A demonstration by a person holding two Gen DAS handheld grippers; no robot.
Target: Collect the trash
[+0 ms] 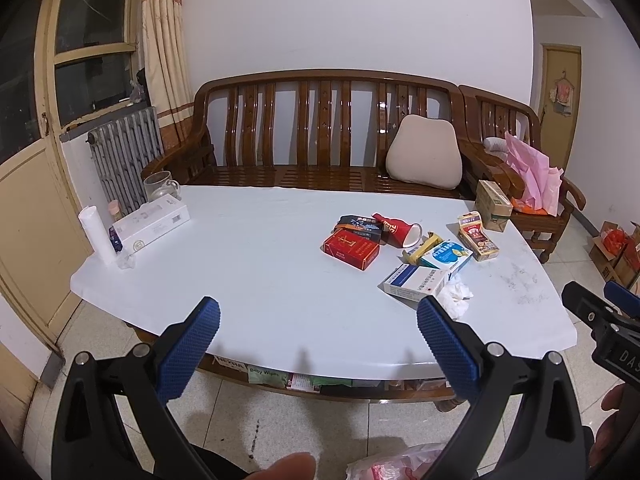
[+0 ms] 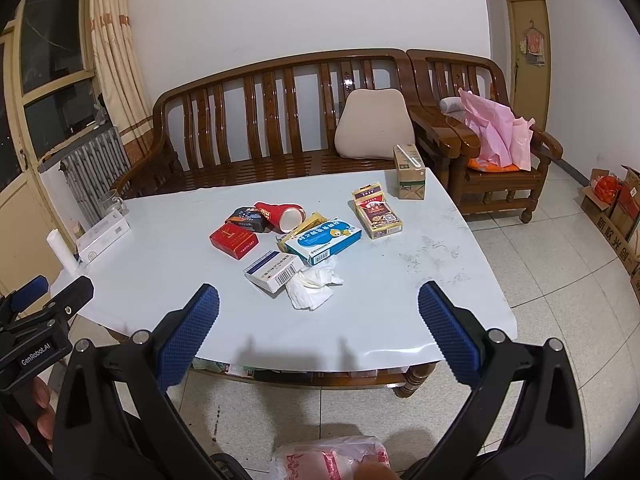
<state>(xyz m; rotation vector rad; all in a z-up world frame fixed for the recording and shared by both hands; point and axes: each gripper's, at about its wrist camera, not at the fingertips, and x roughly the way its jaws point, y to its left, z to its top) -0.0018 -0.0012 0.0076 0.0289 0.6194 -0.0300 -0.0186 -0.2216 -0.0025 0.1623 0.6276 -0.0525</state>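
Note:
Trash lies in a cluster on the white table (image 1: 248, 280) (image 2: 400, 300): a red cigarette box (image 1: 351, 249) (image 2: 234, 241), a dark box (image 1: 359, 227) (image 2: 247, 218), a tipped red paper cup (image 1: 398, 230) (image 2: 282, 214), a yellow wrapper (image 1: 422, 247), a blue-white medicine box (image 1: 447, 257) (image 2: 322, 242), a white-blue box (image 1: 416, 282) (image 2: 274, 270), crumpled tissue (image 1: 456, 298) (image 2: 312, 286), a gold-red box (image 1: 478, 236) (image 2: 376, 212) and an upright carton (image 1: 493, 205) (image 2: 409, 178). My left gripper (image 1: 318, 334) and right gripper (image 2: 319, 322) hang open before the table's near edge, holding nothing.
A long white box (image 1: 154, 222), a paper roll (image 1: 98, 234) and a glass mug (image 1: 160, 186) stand at the table's left end. A wooden bench (image 1: 328, 136) with a cushion (image 1: 424, 156) sits behind. A plastic bag (image 2: 332, 460) lies on the tiled floor below. Cardboard boxes (image 2: 616, 208) stand at right.

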